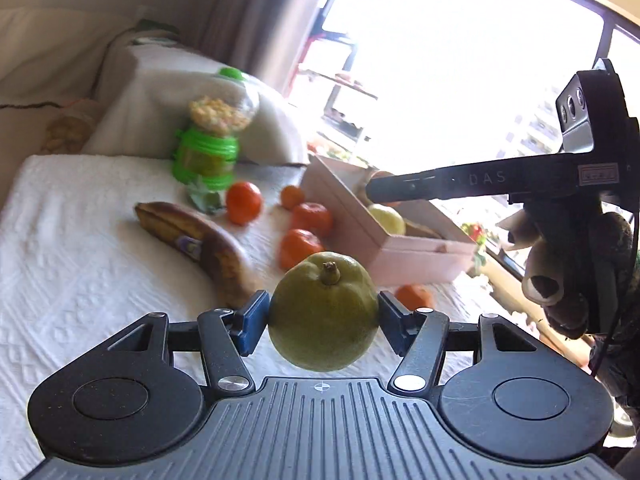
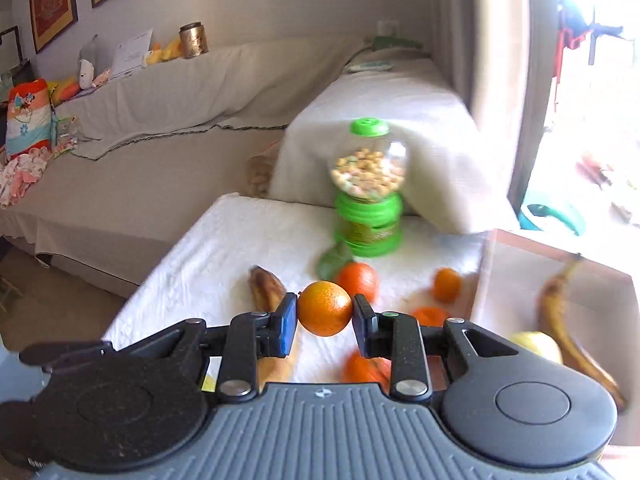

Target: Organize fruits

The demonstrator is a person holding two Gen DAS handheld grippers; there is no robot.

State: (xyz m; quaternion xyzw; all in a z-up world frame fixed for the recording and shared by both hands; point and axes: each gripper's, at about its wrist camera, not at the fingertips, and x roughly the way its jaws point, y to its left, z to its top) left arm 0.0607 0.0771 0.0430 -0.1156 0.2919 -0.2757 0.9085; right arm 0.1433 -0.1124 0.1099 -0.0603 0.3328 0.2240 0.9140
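- The left tool point(image 1: 323, 316) is clamped on a green guava point(image 1: 323, 314), its blue pads point(image 1: 253, 322) pressing the fruit's two sides at its widest girth, stem end pointing up and away. The fruit hangs clear above the white cloth.
- The right tool point(image 2: 325, 316) is closed on an orange point(image 2: 325, 314), pads against opposite sides near the equator; it too is lifted off the surface.
- Handling, as a judgement: the guava looks firm, fairly heavy and smooth-skinned, so a grip across the widest part suits it, and too hard a squeeze could bruise it. The orange is lighter, round and slightly yielding; held off-centre it could roll out of the pads.
- Just beyond the left tool lies a browned banana point(image 1: 200, 246) on the bench point(image 1: 80, 240); it is probably soft, and best taken across its middle with light pressure.
- Loose tangerines point(image 1: 298, 246) sit near the banana, between it and the box; one more lies close by the box's near corner.
- The pink cardboard box point(image 1: 360, 232) stands at the bench's window side. Inside are a pale yellow-green fruit point(image 2: 538, 348) and a second banana point(image 2: 568, 328), so it appears to be the collecting place.
- Behind the fruit stands a green-capped dispenser jar point(image 2: 368, 188) filled with cereal-like pieces; it is not part of the sorting.
- From the left view the right tool reaches over the box's open top.
- Both held fruits likely go into the box; lowering them in rather than dropping seems wise.
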